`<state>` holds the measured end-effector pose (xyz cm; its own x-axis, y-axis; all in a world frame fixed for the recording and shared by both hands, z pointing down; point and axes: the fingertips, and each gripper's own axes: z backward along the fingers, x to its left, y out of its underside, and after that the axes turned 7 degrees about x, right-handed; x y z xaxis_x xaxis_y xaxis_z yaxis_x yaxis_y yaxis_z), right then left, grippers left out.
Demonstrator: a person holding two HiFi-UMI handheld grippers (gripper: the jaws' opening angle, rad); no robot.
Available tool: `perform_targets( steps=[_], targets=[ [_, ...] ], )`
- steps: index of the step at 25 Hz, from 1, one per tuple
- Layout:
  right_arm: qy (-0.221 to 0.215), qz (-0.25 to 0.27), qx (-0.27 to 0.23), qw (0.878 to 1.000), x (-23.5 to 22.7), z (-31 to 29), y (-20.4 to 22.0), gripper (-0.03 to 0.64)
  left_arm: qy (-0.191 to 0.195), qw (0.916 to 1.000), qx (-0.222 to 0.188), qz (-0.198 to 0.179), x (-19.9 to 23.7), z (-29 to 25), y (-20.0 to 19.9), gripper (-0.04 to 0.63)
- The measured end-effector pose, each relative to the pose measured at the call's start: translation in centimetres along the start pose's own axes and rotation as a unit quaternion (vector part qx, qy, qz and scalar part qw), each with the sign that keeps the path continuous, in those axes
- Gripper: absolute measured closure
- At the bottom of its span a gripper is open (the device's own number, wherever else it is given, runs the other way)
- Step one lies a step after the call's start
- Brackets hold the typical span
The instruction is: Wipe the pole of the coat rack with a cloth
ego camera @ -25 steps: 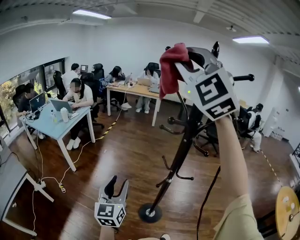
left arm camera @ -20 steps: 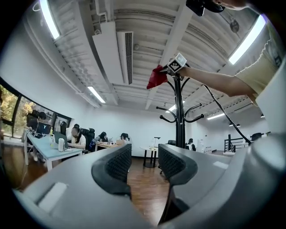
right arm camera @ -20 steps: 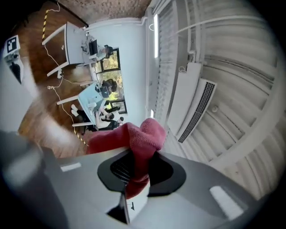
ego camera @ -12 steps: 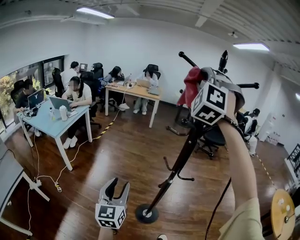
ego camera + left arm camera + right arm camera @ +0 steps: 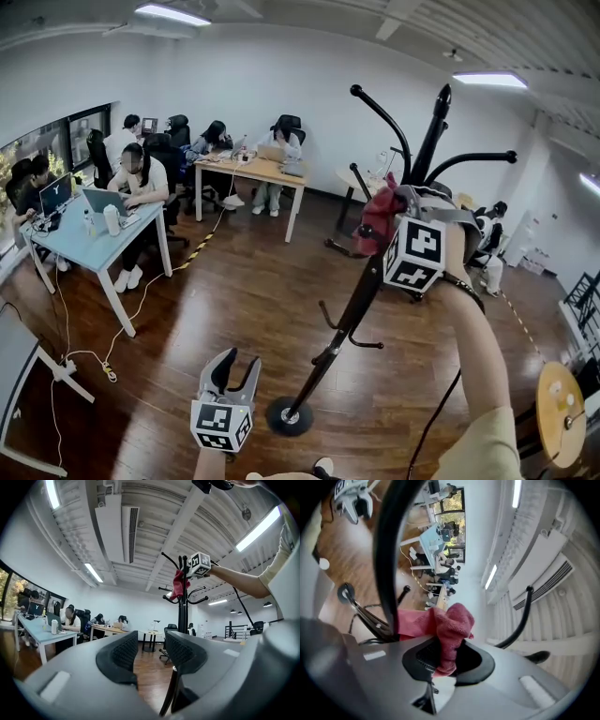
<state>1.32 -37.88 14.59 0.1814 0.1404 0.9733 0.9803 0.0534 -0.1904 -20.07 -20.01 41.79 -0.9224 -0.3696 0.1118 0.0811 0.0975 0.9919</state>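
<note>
**Right gripper and cloth now lower on the pole**

Since a second ago our right gripper (image 5: 392, 223) has come down with the cloth (image 5: 379, 217), from the top of the rack to just below its upper hooks; our left gripper (image 5: 236, 368) has stayed low near the base.

We see a wooden floor (image 5: 234, 309) carrying everything; a blue desk (image 5: 73, 239) with seated people stands at its left edge and a wooden desk (image 5: 251, 169) by the far wall.

The black coat rack (image 5: 343, 323) leans across the middle of the head view, its round base (image 5: 288, 415) on the floor near our feet.

Our right gripper's jaws are clenched on the red cloth (image 5: 451, 626), which bunches out between them; the free part of it lies against the upper pole (image 5: 387, 550), touching it.

Our left gripper's jaws stand apart with nothing between them (image 5: 151, 656); through the gap we see only the floor and the far-off rack (image 5: 184, 590).
</note>
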Motion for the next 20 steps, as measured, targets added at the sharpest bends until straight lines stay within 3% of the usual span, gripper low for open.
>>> perform_targets(
  steps=[4, 9, 11, 15, 17, 20],
  targets=[
    [-0.093, -0.052, -0.039, 0.994, 4.4, 0.2, 0.8, 0.568, -0.009, 1.0000, -0.001, 0.002, 1.2, 0.7, 0.0, 0.416],
    [-0.183, -0.176, -0.100, 0.962, 7.3, 1.6, 0.9, 0.569, -0.023, 0.9997, 0.004, 0.008, 2.9, 1.5, 0.6, 0.419],
    [-0.197, -0.224, -0.132, 0.945, 7.0, 2.5, 0.5, 0.569, -0.024, 0.9997, 0.007, 0.009, 3.0, 1.5, 0.8, 0.419],
    [-0.190, -0.277, -0.179, 0.925, 6.1, 3.9, 0.3, 0.569, -0.013, 0.9999, 0.009, 0.007, 1.8, 0.8, 0.8, 0.419],
    [-0.191, -0.320, -0.227, 0.900, 5.1, 5.1, -0.1, 0.569, -0.006, 0.9999, 0.012, 0.006, 1.3, 0.4, 0.9, 0.419],
    [-0.195, -0.381, -0.325, 0.843, 2.1, 8.7, -1.7, 0.569, -0.001, 0.9999, 0.015, 0.006, 0.7, 0.0, 1.1, 0.419]
  ],
)
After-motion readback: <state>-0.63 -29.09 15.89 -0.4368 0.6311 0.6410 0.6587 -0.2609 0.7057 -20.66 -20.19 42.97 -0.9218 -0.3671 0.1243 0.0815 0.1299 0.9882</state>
